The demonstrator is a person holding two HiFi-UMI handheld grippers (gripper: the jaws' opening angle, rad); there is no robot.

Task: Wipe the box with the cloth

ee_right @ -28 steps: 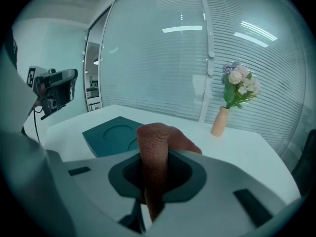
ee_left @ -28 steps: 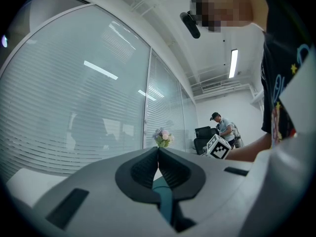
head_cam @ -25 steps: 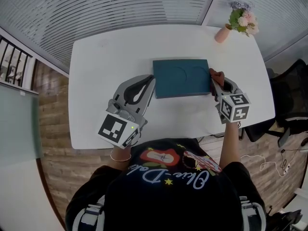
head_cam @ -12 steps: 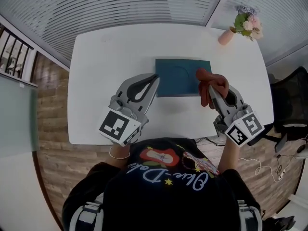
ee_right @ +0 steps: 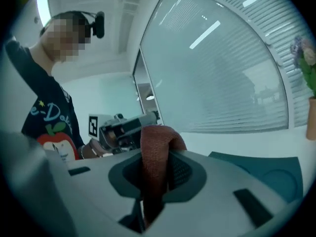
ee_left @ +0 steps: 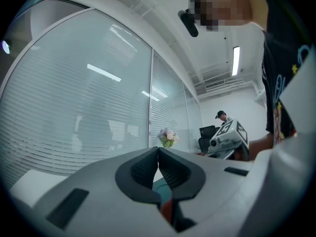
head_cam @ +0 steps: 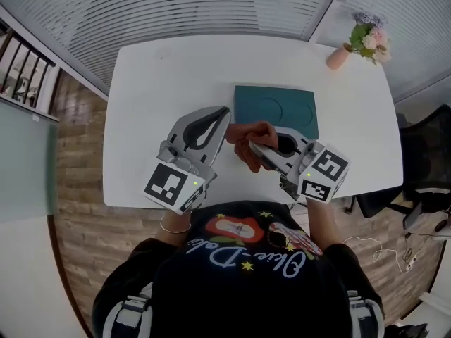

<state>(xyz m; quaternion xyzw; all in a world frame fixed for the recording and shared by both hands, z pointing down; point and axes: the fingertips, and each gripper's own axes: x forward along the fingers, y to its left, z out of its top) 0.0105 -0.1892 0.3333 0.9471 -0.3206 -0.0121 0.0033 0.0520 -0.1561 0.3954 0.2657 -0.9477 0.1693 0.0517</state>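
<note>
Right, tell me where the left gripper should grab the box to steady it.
Probably its left edge, coming in from the left. The box lies flat and thin, so only an edge fits the jaws. That edge faces the left gripper, and the cloth covers the near corner.

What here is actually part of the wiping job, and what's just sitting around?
Part of the job: red cloth, gripped in the right tongs; teal box; left tongs, shut and empty.
Just sitting around: vase of flowers, on the white table; black chair.
</note>
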